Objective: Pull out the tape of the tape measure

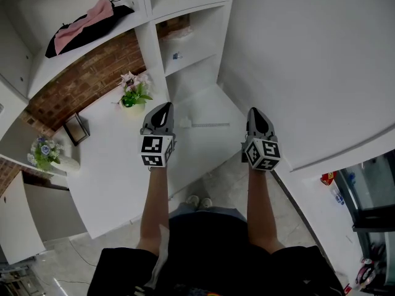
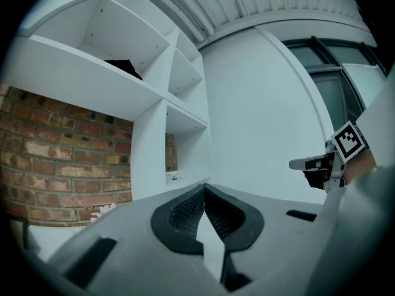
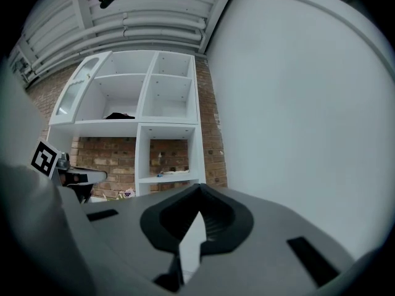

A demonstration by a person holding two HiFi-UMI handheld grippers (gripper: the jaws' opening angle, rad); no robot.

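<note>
- The left gripper (image 1: 163, 107) and right gripper (image 1: 257, 111) hover over the table (image 1: 111, 165), jaws closed on nothing, seemingly just waiting.
- What is probably the tape measure (image 1: 184, 123) lies ahead between them, with a thin strip (image 1: 211, 124) beside it.

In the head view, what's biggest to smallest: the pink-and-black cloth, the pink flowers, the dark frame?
1. Pink-and-black cloth, clearly largest.
2. Pink flowers and dark frame look about alike, so no ranking between them.
</note>
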